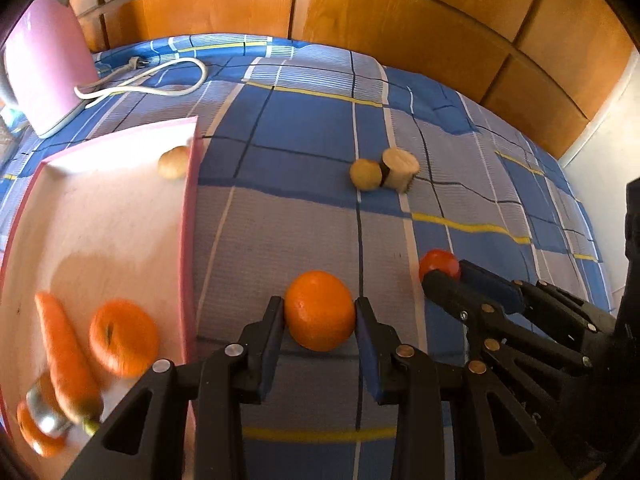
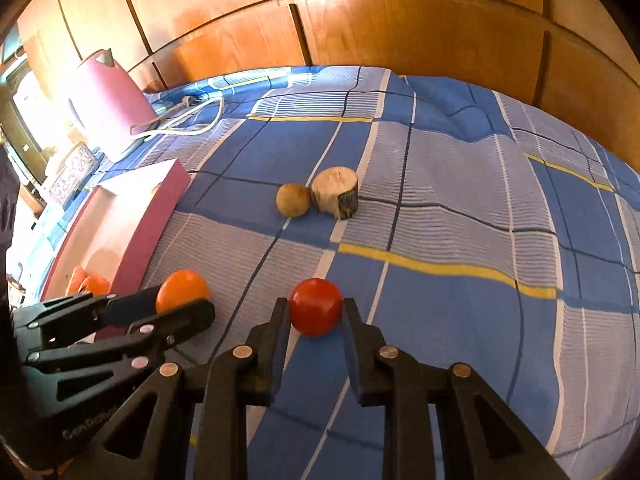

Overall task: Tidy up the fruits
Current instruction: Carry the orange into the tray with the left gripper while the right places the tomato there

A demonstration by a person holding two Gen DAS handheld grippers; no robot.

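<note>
- Oranges and a tomato are what we are sorting: our left gripper [image 1: 320,312] is closing its jaws on an orange [image 1: 320,310] lying on the bed [image 1: 460,128], with both pads touching its sides.
- Our right gripper [image 2: 316,308] is holding its jaws against a tomato [image 2: 316,306], also lying on the bed, just to the right of the orange.
- We are looking at the pink tray [image 1: 190,220] to the left, which is already carrying a second orange [image 1: 124,336], a carrot [image 1: 66,352] and a small pale fruit [image 1: 173,162] at its far end.
- A brownish fruit [image 2: 293,199] is touching a wood stump [image 2: 335,192] farther out on the bed, well apart from both grippers.
- We are judging the main risk to be a slip: both fruits are round and smooth, so an off-centre squeeze could be popping them out and sending them rolling.
- We are also watching the tomato, since too hard a squeeze could be bruising it.
- The grippers are working close together, so lifting both at once could be knocking one into the other, or into the tray's raised wall.
- The checked blue bedding is soft and rumpled, so anything dropped may be rolling unpredictably.
- A pink kettle [image 1: 44,60] with its white cord [image 1: 160,80] is standing at the far left, and wooden panels [image 1: 400,12] are closing off the room behind.
</note>
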